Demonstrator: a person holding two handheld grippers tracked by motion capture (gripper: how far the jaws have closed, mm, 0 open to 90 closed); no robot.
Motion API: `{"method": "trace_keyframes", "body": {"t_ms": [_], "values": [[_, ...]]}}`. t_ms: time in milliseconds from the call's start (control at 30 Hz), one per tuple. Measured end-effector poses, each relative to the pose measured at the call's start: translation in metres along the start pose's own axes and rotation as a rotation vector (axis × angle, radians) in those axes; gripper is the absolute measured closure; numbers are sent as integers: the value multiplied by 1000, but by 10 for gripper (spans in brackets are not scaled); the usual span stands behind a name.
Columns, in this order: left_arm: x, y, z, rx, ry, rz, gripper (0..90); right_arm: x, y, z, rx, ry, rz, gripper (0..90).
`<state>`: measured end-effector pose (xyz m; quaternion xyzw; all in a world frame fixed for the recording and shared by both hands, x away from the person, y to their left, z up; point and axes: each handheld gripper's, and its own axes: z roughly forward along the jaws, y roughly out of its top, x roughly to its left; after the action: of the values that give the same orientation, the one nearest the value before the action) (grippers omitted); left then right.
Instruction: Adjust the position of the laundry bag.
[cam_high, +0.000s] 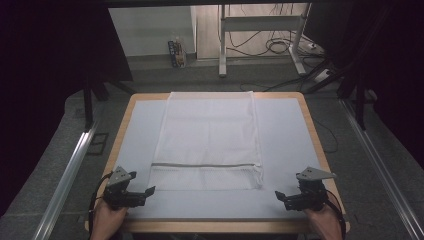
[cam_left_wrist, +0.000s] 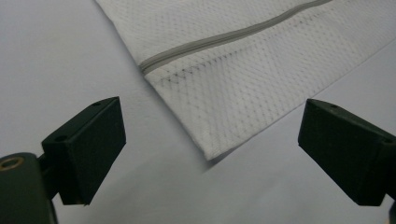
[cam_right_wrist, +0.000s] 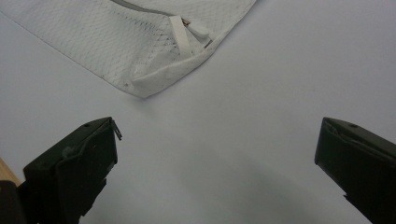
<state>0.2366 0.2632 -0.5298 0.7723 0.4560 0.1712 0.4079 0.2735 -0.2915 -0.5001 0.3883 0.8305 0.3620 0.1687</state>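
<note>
A white mesh laundry bag (cam_high: 207, 142) lies flat along the middle of the table, with a grey zipper (cam_high: 205, 164) running across near its front edge. My left gripper (cam_high: 145, 194) rests at the front left, open and empty, pointing at the bag's near left corner (cam_left_wrist: 212, 151). At the front right, my right gripper (cam_high: 281, 197) is open and empty too, aimed at the near right corner (cam_right_wrist: 144, 88), where the zipper pull (cam_right_wrist: 198, 31) lies. Neither gripper touches the bag.
A pale mat (cam_high: 285, 130) covers the wooden table (cam_high: 320, 150). Beyond the far edge are a metal desk frame (cam_high: 260, 30), floor cables (cam_high: 280, 47) and a small carton (cam_high: 176, 54). Metal rails (cam_high: 65, 180) run along both sides on the floor.
</note>
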Motion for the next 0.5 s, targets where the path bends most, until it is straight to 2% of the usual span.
{"method": "trace_keyframes", "body": {"t_ms": [100, 167, 300, 467, 500], "values": [[1, 0, -1, -8, -7, -18, 75, 0, 0, 0, -4, 2, -2, 0], [1, 0, 0, -17, -11, -7, 74, 0, 1, 0, 3, 12, -6, 0], [0, 2, 1, -21, -24, -2, 63, 5, 4, 1, 22, -12, -40, 0], [0, 2, 3, -10, -19, 6, 63, 7, 6, 2, 8, -24, -49, 0], [0, 3, 3, -8, -20, 8, 62, 6, 6, 2, -8, -25, -52, 0]]}}
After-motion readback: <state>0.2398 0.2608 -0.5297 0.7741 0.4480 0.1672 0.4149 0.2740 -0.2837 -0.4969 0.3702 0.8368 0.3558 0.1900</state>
